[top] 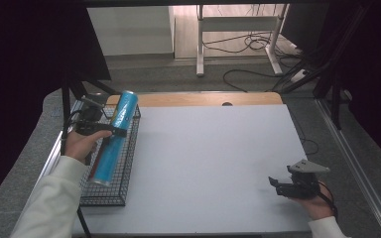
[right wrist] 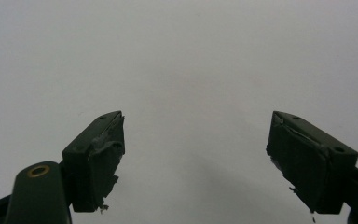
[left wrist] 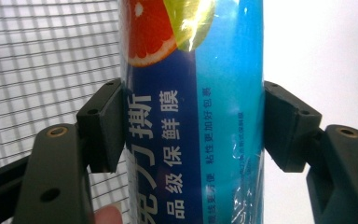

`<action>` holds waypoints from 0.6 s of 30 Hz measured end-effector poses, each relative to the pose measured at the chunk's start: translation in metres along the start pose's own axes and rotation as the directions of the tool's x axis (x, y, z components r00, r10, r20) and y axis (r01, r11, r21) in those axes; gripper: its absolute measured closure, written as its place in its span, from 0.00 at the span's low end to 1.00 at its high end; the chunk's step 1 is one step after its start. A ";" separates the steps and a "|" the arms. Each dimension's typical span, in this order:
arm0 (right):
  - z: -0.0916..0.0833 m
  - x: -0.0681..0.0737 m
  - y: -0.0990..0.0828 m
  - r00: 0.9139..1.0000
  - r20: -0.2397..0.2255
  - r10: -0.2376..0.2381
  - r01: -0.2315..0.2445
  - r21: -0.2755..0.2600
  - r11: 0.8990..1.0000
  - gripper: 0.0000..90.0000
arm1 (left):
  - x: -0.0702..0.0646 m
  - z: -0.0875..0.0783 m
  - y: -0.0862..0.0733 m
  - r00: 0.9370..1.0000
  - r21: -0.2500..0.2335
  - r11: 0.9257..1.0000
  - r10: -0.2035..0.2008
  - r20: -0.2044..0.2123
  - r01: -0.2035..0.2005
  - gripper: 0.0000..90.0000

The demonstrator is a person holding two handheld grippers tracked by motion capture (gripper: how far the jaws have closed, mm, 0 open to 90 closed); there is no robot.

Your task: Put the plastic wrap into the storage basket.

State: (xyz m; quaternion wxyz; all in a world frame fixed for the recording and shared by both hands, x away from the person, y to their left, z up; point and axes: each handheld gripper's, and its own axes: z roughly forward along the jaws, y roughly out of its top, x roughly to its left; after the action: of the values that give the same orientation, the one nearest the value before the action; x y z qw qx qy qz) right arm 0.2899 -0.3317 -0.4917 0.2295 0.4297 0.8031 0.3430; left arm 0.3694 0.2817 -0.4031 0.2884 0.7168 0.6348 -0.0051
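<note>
A long blue roll of cling film [top: 114, 136] lies tilted in a black wire basket [top: 110, 194] at the table's left edge. Its far end rests up on the basket's back rim. My left gripper [top: 113, 132] is shut on the roll near its middle. In the left gripper view both pads press the roll's [left wrist: 193, 126] printed wrap from either side, over the basket's mesh [left wrist: 42, 70]. My right gripper [top: 276, 183] rests low at the table's front right, jaws apart. In the right gripper view its fingers [right wrist: 95, 158] stand wide over bare white table with nothing between them.
The white table top [top: 208, 158] stretches between the basket and my right hand. A wooden strip [top: 198, 99] runs along the far edge. Beyond it are a white desk's legs [top: 200, 44] and cables on the floor [top: 253, 42].
</note>
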 end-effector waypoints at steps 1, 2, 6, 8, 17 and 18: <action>0.000 0.000 0.000 1.000 0.000 -0.001 0.001 0.000 1.000 0.22 | 0.000 0.000 0.000 1.000 0.000 1.000 0.000 0.000 0.000 0.35; 0.000 0.000 0.000 1.000 0.000 -0.001 0.001 0.000 1.000 0.22 | 0.002 0.002 0.000 1.000 0.002 1.000 -0.005 -0.009 0.005 0.35; 0.001 0.000 -0.001 1.000 0.002 -0.002 0.002 0.004 1.000 0.22 | 0.011 0.011 -0.002 0.999 0.013 1.000 -0.026 -0.041 0.027 0.35; 0.001 0.000 -0.001 1.000 0.003 -0.003 0.003 0.006 1.000 0.22 | 0.014 0.015 -0.002 0.998 0.018 0.999 -0.030 -0.064 0.031 0.35; 0.003 0.000 -0.001 1.000 0.006 -0.012 0.012 0.014 1.000 0.21 | 0.016 0.034 -0.003 0.985 0.049 0.998 -0.020 -0.171 0.029 0.35; 0.003 0.001 -0.002 1.000 0.005 -0.013 0.013 0.017 1.000 0.21 | 0.016 0.036 -0.002 0.984 0.060 0.998 -0.015 -0.179 0.026 0.35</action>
State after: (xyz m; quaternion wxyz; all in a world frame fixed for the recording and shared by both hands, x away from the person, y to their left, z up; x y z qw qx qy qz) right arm 0.2910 -0.3306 -0.4953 0.2304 0.4272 0.8081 0.3337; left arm 0.3833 0.2813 -0.4401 0.2079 0.7163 0.6651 0.0366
